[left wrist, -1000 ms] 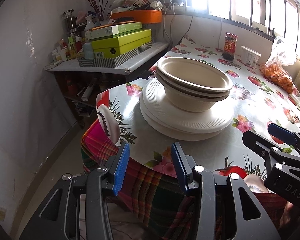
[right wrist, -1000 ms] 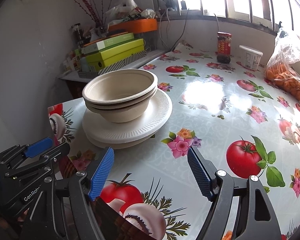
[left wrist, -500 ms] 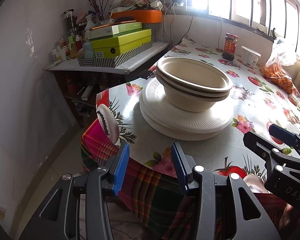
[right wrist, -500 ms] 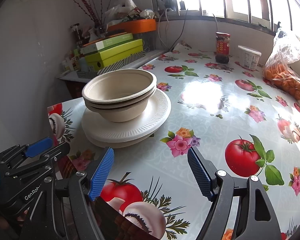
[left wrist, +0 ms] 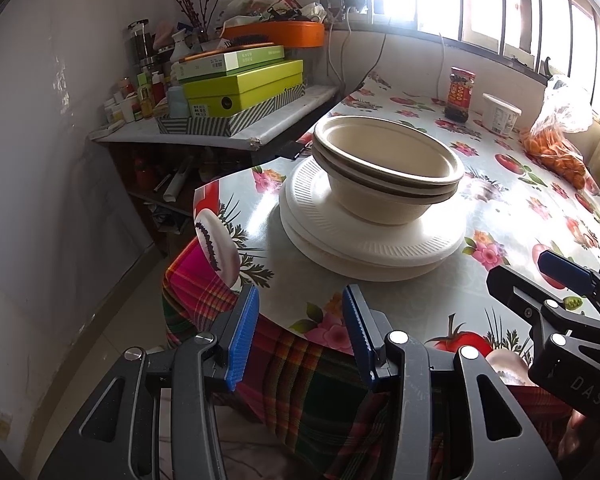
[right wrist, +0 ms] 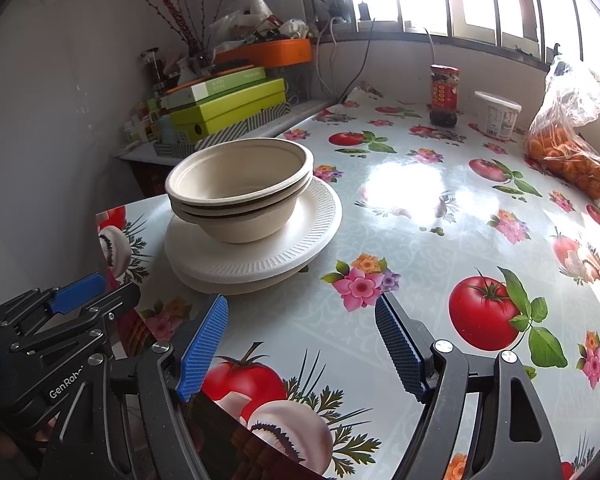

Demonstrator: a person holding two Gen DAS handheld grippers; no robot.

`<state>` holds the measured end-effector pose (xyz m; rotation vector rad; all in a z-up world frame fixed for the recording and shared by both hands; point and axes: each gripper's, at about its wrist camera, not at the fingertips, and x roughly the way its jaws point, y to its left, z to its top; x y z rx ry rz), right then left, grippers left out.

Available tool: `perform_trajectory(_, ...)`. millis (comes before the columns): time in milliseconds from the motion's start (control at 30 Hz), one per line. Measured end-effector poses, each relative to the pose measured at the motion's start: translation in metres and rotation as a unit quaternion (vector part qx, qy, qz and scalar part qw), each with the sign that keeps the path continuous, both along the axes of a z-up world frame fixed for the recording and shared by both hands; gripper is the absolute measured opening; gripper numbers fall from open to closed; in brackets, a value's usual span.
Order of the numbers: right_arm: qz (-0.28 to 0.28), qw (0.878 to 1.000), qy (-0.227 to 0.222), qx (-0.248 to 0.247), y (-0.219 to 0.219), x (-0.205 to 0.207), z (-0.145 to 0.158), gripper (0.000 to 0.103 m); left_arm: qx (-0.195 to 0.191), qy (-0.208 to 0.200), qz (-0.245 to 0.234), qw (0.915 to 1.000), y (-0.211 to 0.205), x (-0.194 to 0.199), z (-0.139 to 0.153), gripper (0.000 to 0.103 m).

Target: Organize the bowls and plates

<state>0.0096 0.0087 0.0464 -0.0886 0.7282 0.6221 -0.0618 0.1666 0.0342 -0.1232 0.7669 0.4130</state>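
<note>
Two nested beige bowls (left wrist: 384, 168) (right wrist: 240, 188) sit on a stack of white ribbed plates (left wrist: 364, 240) (right wrist: 260, 256) near the table's front left corner. My left gripper (left wrist: 300, 320) hovers open at the table's edge, short of the plates, with nothing between its blue pads. My right gripper (right wrist: 300, 328) stands open over the tablecloth, just right of and nearer than the stack, also empty. Each gripper shows at the side of the other's view.
A table (right wrist: 440, 216) with a glossy fruit-and-flower cloth holds a sauce jar (right wrist: 444, 96), a white tub (right wrist: 498, 114) and a bag of oranges (right wrist: 564, 148) at the back. A cluttered shelf with green boxes (left wrist: 240, 88) stands left of the table.
</note>
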Motion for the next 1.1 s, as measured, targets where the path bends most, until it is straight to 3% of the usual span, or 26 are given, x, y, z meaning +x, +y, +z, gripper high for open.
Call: perform_trajectory(1100,-0.001,1.000,0.001,0.000,-0.0013,-0.0004,0.0000,0.077,-0.013,-0.008,-0.010,0.9998,-0.0004,0.0007,0.0008,0.044)
